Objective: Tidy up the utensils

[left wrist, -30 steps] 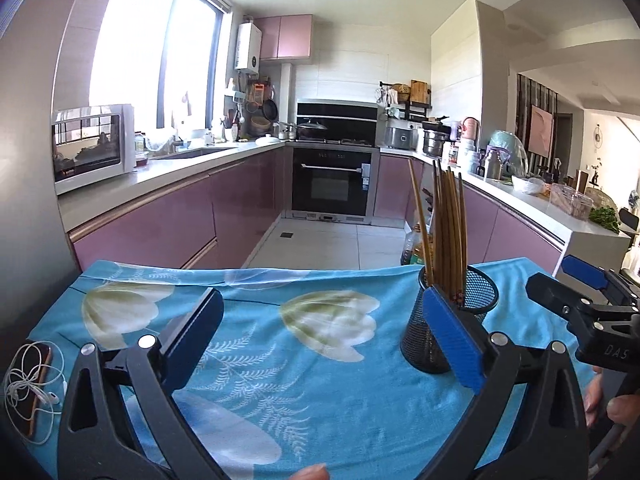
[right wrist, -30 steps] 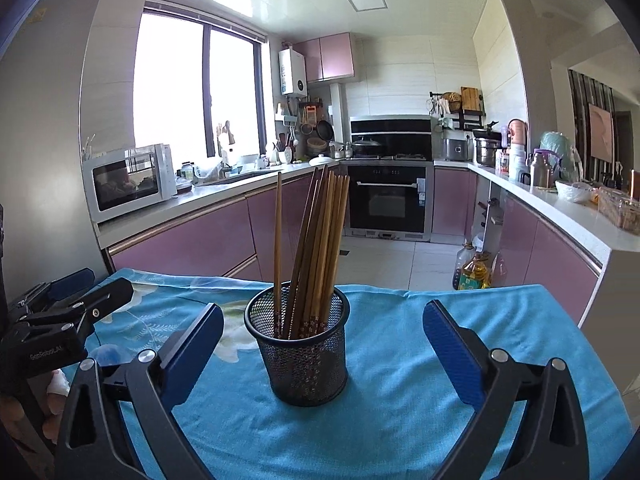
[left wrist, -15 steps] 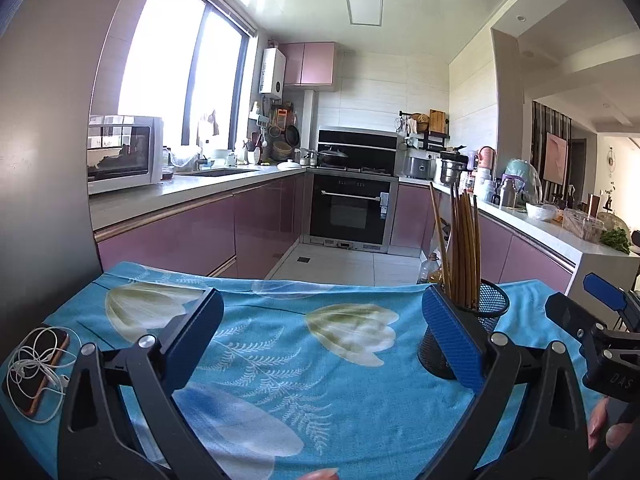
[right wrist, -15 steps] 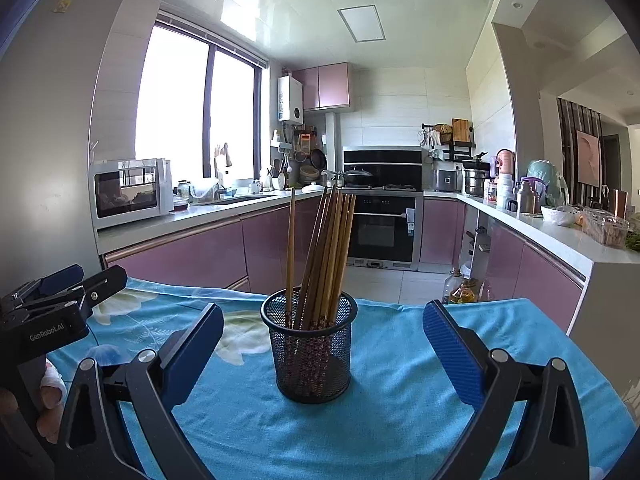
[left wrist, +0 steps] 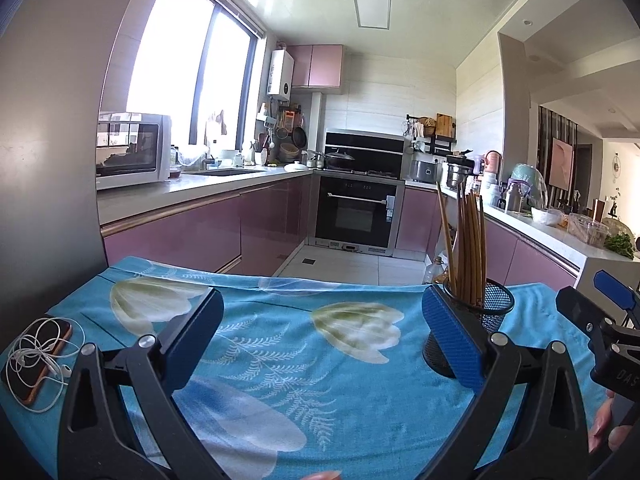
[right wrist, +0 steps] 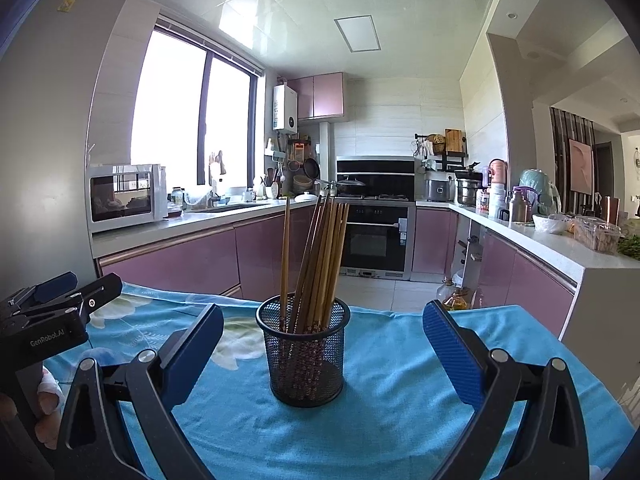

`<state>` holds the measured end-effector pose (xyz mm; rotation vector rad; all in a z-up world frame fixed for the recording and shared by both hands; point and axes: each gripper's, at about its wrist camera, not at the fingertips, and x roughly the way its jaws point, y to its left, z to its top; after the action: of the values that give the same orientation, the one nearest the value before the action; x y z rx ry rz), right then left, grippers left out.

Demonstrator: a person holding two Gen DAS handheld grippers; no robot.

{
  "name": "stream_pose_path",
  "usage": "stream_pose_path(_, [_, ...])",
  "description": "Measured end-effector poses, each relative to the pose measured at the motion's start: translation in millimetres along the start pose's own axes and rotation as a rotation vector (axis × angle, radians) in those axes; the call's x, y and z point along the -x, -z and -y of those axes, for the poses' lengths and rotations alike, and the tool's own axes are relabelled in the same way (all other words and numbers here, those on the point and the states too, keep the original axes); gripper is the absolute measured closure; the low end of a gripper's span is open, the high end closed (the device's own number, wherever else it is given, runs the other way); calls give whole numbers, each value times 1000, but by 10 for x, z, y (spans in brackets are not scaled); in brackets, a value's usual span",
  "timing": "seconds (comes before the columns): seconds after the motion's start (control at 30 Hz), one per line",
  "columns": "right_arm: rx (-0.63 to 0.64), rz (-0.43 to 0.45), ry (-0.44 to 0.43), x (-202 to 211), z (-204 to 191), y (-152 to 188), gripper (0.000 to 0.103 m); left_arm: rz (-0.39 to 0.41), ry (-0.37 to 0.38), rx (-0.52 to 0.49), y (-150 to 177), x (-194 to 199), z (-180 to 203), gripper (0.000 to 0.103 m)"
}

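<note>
The cup (right wrist: pixel 306 354) stands on the bench, straight ahead of the right gripper (right wrist: pixel 322 354), between its wide-open, empty fingers. The chopsticks (right wrist: pixel 316 260) stand nearly upright in it. The left gripper (left wrist: pixel 324 338), also wide open and empty, has the cup off to its right.

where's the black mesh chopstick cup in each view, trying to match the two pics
Left wrist view: the black wire-mesh cup of brown wooden chopsticks sits right of centre, partly hidden behind the left claw's right blue pad.
Right wrist view: the cup stands at centre, between the right claw's open fingers, apart from both.
Shared landmark: the black built-in oven behind, on the far wall.
</note>
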<state>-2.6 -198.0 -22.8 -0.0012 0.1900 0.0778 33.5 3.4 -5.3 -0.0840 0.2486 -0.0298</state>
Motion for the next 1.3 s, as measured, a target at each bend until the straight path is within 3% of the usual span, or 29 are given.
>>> stream_pose_path(1.3, [-6, 1, 13, 22, 29, 14, 6, 7, 11, -20, 38, -18, 103, 5])
